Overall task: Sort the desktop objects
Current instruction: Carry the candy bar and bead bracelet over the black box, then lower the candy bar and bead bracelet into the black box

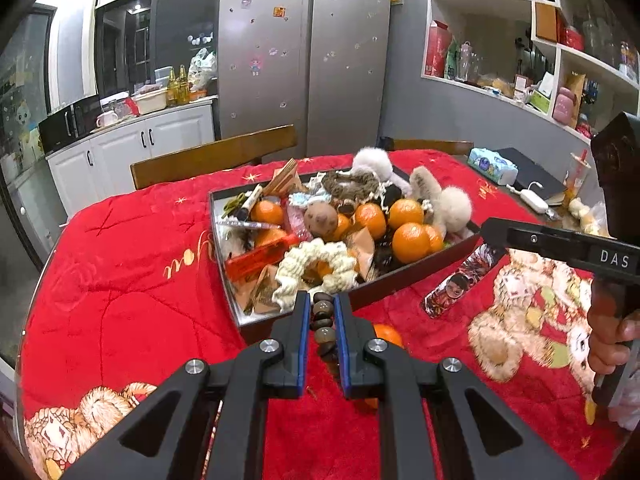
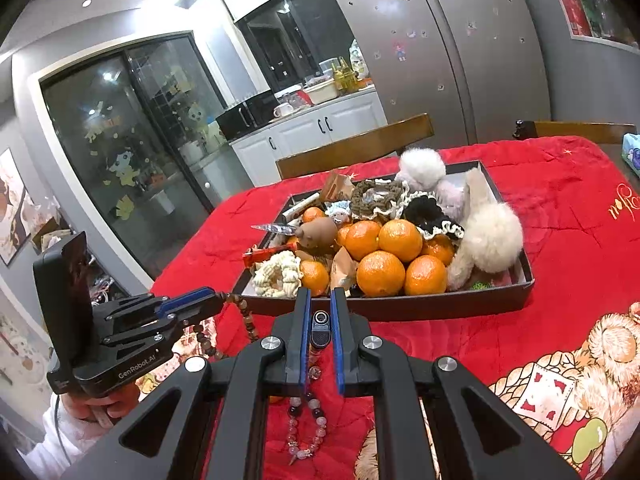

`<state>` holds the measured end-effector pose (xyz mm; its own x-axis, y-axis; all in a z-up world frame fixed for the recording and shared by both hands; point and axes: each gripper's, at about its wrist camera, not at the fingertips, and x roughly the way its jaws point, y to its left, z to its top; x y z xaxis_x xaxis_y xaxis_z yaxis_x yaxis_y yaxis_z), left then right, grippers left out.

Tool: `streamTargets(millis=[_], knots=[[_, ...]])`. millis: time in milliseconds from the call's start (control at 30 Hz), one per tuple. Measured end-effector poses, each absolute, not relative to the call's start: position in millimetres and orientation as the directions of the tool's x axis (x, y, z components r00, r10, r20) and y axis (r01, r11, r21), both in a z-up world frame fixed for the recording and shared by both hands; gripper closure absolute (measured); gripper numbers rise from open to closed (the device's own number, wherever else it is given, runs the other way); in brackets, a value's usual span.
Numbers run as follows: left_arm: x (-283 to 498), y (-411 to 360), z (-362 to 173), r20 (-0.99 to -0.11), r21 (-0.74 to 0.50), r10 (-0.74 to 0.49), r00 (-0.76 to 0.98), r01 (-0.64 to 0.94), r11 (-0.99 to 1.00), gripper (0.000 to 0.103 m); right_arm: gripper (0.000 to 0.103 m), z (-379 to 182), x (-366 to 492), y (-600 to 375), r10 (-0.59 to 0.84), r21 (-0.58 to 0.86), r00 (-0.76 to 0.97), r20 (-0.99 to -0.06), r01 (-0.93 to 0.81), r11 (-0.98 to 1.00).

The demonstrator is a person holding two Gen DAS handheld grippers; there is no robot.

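Note:
My left gripper is shut on a string of brown beads, which hangs between its blue pads just above the red cloth. From the right wrist view that same left gripper shows at the left, and the brown beads dangle from it. My right gripper is shut on a lighter, gripped near its black top. In the left wrist view the right gripper holds the picture-printed lighter beside the tray. Both grippers hover in front of the dark tray heaped with oranges, scrunchies and pompoms.
A pink bead bracelet lies on the red cloth under the right gripper. One orange sits on the cloth by the tray's near corner. A tissue pack, a white charger and a drink cup stand far right. Wooden chairs line the far edge.

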<state>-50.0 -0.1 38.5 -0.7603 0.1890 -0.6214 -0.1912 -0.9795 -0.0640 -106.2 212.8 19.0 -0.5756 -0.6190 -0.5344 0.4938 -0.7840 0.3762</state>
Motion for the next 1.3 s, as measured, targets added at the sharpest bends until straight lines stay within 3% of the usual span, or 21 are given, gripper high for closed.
streamTargets(millis=[800, 1067, 1300], knots=[[-141, -13, 133, -0.558, -0.045, 0.171, -0.812, -0.176, -0.983, 0.090, 0.092, 112, -176, 189, -0.636, 0.340, -0.601, -0.485, 0.540, -0.770], [-194, -14, 117, -0.505, -0.040, 0.133, -0.853, -0.131, -0.991, 0.090, 0.092, 98, -222, 183, -0.633, 0.352, -0.599, -0.491, 0.528, -0.773], [-215, -12, 70, -0.548, -0.094, 0.161, -0.821, -0.131, -0.987, 0.090, 0.092, 61, -256, 185, -0.599, 0.353, -0.604, -0.526, 0.486, -0.800]])
